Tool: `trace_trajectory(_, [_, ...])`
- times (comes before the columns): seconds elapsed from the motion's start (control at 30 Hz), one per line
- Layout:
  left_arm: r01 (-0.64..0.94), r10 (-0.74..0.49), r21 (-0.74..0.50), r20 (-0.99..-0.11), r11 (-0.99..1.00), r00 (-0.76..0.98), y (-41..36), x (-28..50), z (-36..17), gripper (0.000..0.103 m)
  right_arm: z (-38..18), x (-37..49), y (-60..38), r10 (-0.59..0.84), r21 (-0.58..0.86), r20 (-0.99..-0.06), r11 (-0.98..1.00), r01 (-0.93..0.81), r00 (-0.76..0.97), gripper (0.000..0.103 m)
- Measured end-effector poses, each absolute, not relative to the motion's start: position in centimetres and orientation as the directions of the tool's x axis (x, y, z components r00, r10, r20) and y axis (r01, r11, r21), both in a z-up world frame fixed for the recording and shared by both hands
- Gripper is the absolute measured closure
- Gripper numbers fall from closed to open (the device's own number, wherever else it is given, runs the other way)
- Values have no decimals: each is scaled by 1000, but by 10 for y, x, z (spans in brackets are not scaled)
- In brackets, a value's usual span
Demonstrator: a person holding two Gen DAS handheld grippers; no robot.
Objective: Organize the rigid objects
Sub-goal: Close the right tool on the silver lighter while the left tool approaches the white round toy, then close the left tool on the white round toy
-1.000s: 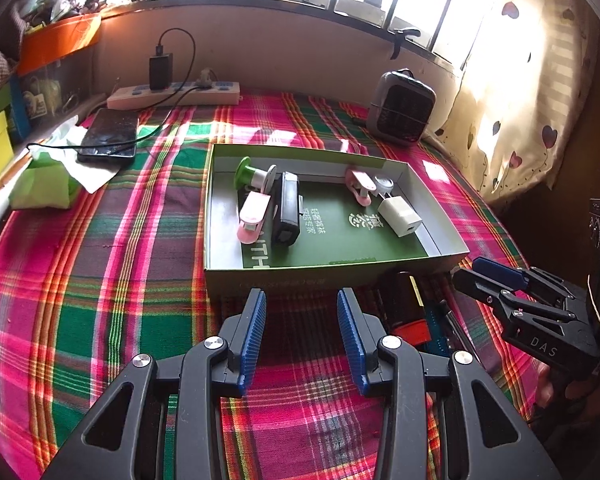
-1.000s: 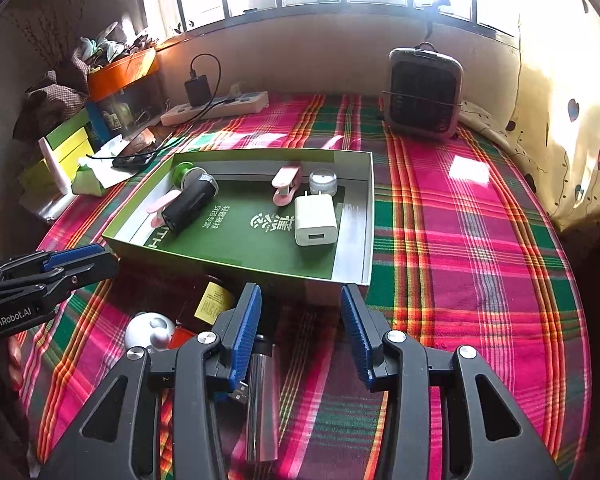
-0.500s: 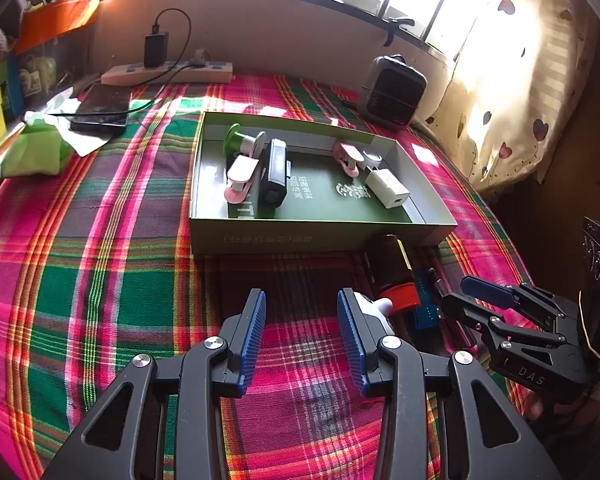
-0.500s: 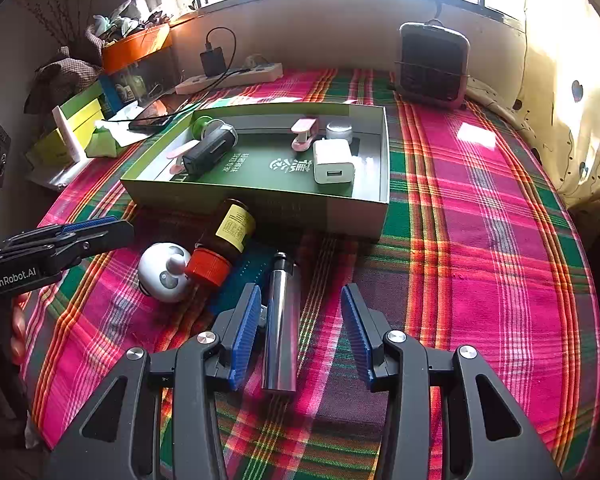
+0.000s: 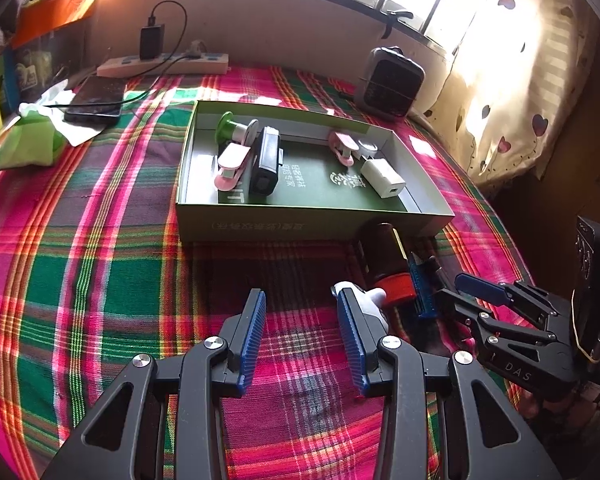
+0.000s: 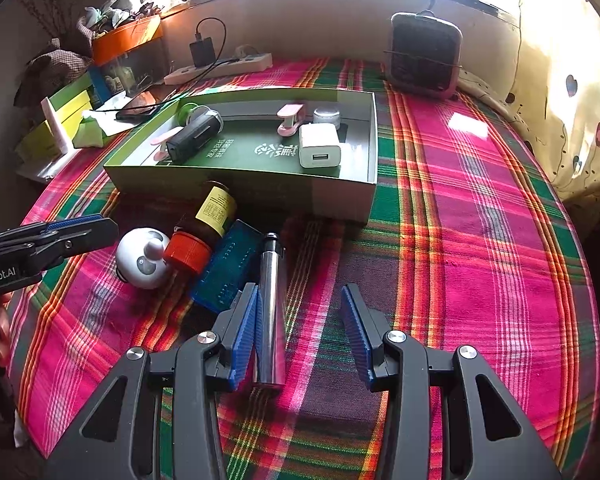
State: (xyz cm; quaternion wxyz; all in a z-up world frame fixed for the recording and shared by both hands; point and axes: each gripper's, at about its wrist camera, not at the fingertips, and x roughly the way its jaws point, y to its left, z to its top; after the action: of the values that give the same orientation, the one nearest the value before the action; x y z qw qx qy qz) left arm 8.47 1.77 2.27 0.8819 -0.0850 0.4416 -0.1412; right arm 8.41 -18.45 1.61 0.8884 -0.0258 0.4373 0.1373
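Both your grippers gape, holding nothing: left [image 5: 300, 332], right [image 6: 300, 328]. Steel tube [image 6: 271, 304] lies lower center by right's left finger; bottle [image 6: 208, 224] touches box [image 6: 340, 200] front wall. Bare cloth [image 6: 480, 240] right.

Bare plaid cloth [image 6: 480, 240] is lying open right of the green box [image 6: 340, 200]. Brown bottle [image 6: 210, 220], blue case [image 6: 228, 268], metal cylinder [image 6: 270, 304] and white round toy [image 6: 142, 258] are crowding its front wall.
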Motion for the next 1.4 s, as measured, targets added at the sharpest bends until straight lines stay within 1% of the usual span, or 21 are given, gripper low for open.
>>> trace_trajectory(0.07, [175,-323,-273,-756,946,569,15,85,23,67,16,84,-185,227,78,-783,960,-270,580,60])
trace_trajectory(0.13, [176,-323,-272,-757,946,568,14,85,23,67,15,84,-184,232,78,-782,957,-278,578,66])
trace_trajectory(0.17, [175,-323,-272,-758,946,567,13,85,23,67,15,84,-183,229,73,-784,957,-281,577,70])
trace_trajectory(0.23, [177,-327,-276,-758,945,565,11,85,24,67,14,83,-182,221,54,-783,956,-289,581,73])
trace_trajectory(0.3, [177,-329,-278,-757,944,564,8,85,24,66,14,83,-182,225,54,-782,954,-296,581,78])
trace_trajectory(0.57, [183,-338,-285,-767,941,546,-3,85,22,62,15,84,-193,243,87,-777,955,-283,581,79])
trace_trajectory(0.8, [190,-337,-278,-777,942,531,-13,86,18,62,15,83,-202,202,58,-778,966,-252,595,79])
trace_trajectory(1.13, [195,-326,-263,-793,945,514,-24,89,11,62,15,83,-208,198,65,-779,969,-238,595,79])
trace_trajectory(1.4, [186,-322,-262,-788,947,524,-19,93,10,62,15,83,-209,196,64,-780,970,-237,594,79])
